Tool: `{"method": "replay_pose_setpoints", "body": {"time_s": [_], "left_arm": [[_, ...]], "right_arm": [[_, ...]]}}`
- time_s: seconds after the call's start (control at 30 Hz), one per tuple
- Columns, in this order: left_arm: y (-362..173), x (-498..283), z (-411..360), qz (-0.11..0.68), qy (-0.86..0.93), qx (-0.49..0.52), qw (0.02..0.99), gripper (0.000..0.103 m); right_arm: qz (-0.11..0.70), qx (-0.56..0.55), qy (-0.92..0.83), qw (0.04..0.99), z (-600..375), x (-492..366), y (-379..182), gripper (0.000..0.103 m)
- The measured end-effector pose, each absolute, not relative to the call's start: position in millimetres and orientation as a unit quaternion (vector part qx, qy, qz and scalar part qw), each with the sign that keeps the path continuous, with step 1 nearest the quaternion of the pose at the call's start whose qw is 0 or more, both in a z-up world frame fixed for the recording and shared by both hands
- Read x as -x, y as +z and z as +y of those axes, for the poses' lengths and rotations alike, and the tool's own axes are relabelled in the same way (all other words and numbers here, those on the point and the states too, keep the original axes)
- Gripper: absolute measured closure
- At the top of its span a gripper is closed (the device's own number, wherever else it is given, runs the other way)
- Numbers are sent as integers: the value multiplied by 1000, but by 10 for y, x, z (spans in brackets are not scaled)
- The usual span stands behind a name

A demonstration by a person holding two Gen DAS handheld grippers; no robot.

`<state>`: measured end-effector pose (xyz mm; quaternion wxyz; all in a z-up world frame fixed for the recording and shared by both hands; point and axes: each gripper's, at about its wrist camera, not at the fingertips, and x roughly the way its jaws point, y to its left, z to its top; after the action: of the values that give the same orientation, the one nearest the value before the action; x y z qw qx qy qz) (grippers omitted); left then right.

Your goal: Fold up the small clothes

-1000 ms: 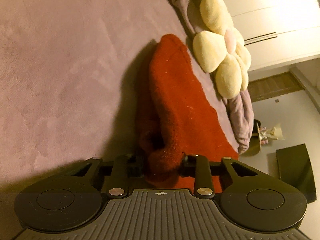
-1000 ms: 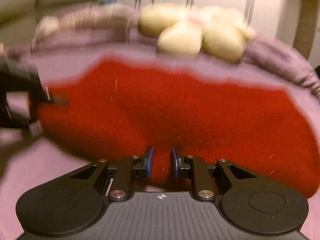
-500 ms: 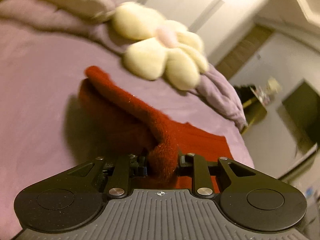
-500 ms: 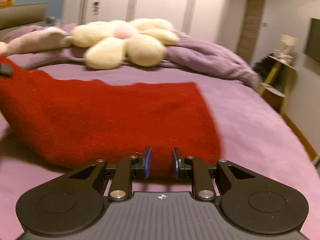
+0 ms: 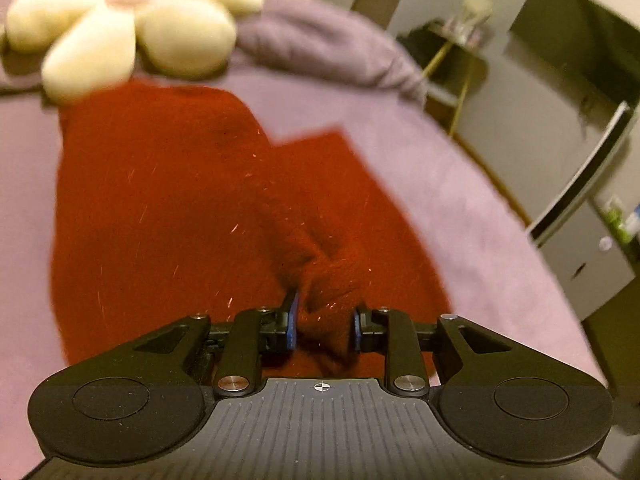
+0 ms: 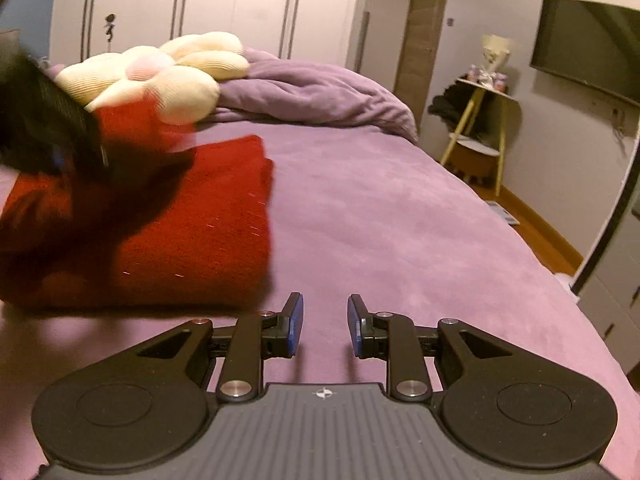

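Warm dim indoor light, motion blur (heaviest in left view), fisheye-bent edges.

Left wrist view looks closely down on the red garment [image 5: 168, 208]; right wrist view faces along the bed [image 6: 400, 220], sharing it.

Black claw [image 6: 325, 326] bodies, blue pads [image 6: 295, 320], silver screws [image 6: 235, 388]

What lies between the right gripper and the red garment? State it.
Only bare purple bedspread. In the right wrist view, the open right gripper holds nothing, and the red garment lies ahead to its left, with the left gripper over it.
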<state>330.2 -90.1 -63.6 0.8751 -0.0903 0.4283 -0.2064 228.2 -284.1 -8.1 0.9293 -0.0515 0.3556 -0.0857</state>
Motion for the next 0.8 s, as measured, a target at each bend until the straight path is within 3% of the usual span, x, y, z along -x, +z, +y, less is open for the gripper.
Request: {"method": "replay_pose_setpoints", "body": {"time_s": [0.07, 0.1, 0.17, 0.27, 0.33, 0.53, 0.6, 0.67, 0.73, 0.8], "left_arm": [[-732, -3235, -929, 416, -209, 81, 881, 69], [-713, -3188, -911, 409, -221, 83, 881, 58], [-618, -3145, -793, 409, -241, 103, 874, 45], [-381, -3014, -673, 392, -252, 126, 876, 40], [-251, -2868, -528, 370, -255, 133, 884, 31], [-261, -2783, 34, 361, -175, 178, 899, 28], [-331, -2788, 211, 368, -154, 201, 895, 28], [-413, -2776, 375, 378, -135, 224, 888, 28], [-473, -2768, 490, 387, -119, 232, 885, 28], [-509, -2773, 587, 392, -109, 233, 883, 28]], "right_arm": [[358, 47, -89, 928, -2918, -2253, -86, 78], [361, 44, -89, 927, -2954, -2246, -94, 78], [363, 35, -89, 927, -3024, -2238, -109, 76], [362, 25, -92, 927, -3041, -2210, -114, 75], [360, 17, -90, 928, -3026, -2220, -101, 75], [341, -12, -30, 940, -2842, -2294, 81, 70], [336, -38, 10, 941, -2764, -2419, 177, 65], [331, -73, 57, 939, -2713, -2553, 268, 43], [327, -104, 115, 932, -2646, -2724, 332, 28], [340, -114, 159, 920, -2543, -2941, 324, 26]]}}
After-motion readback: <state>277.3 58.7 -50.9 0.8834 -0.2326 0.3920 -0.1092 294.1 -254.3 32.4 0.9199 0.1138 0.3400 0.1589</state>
